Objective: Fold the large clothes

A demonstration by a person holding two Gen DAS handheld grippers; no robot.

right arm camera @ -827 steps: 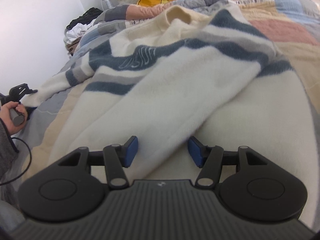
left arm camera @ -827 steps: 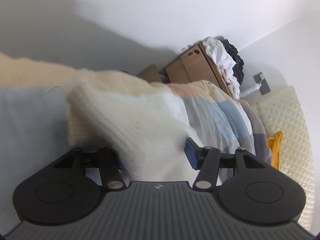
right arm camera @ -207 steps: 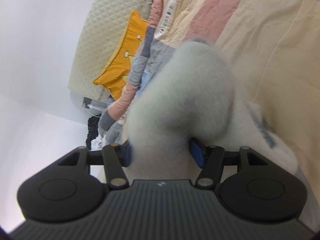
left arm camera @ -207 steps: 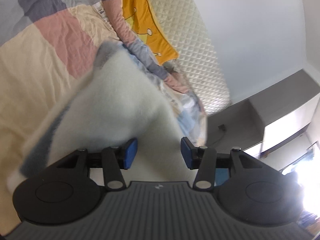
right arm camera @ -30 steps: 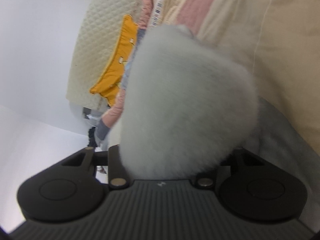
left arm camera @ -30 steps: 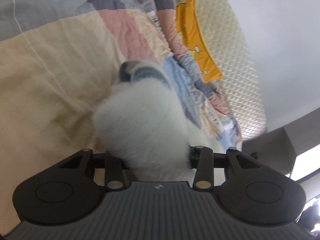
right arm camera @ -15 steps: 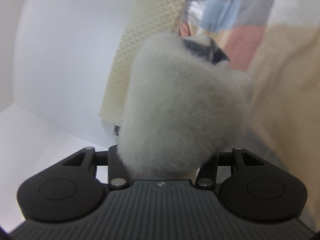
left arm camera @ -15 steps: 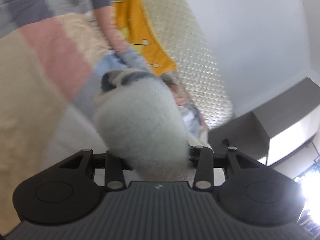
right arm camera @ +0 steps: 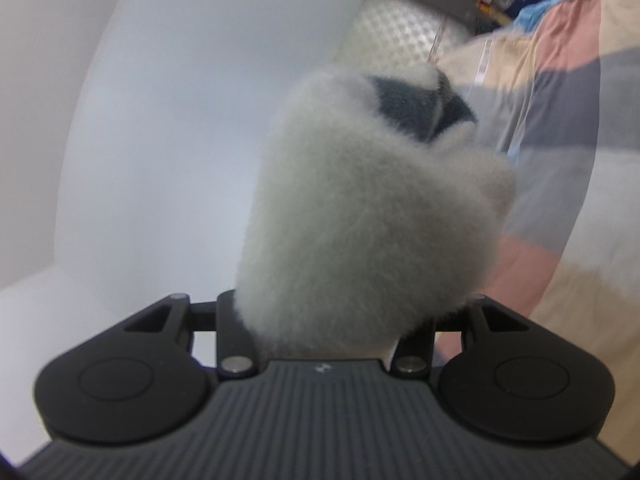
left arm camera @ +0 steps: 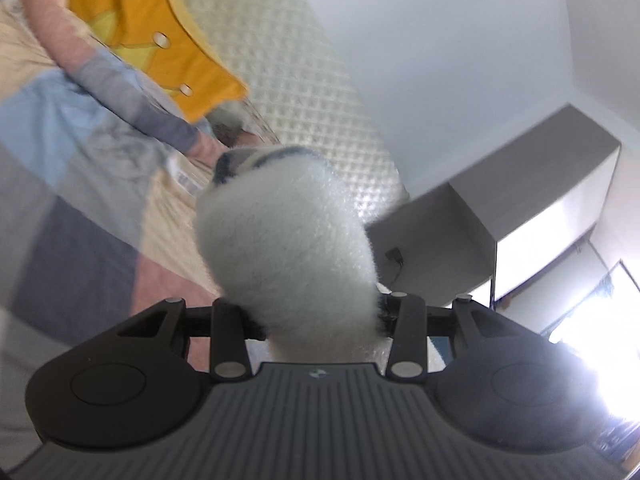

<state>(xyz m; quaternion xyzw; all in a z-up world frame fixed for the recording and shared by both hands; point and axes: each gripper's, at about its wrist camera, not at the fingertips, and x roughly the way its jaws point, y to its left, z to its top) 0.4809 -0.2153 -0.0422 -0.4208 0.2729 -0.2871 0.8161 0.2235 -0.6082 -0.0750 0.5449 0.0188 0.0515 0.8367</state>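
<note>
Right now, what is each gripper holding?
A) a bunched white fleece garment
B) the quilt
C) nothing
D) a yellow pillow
A: the left gripper and the right gripper are each shut on a thick wad of the fleece garment, which hides the pads.
</note>
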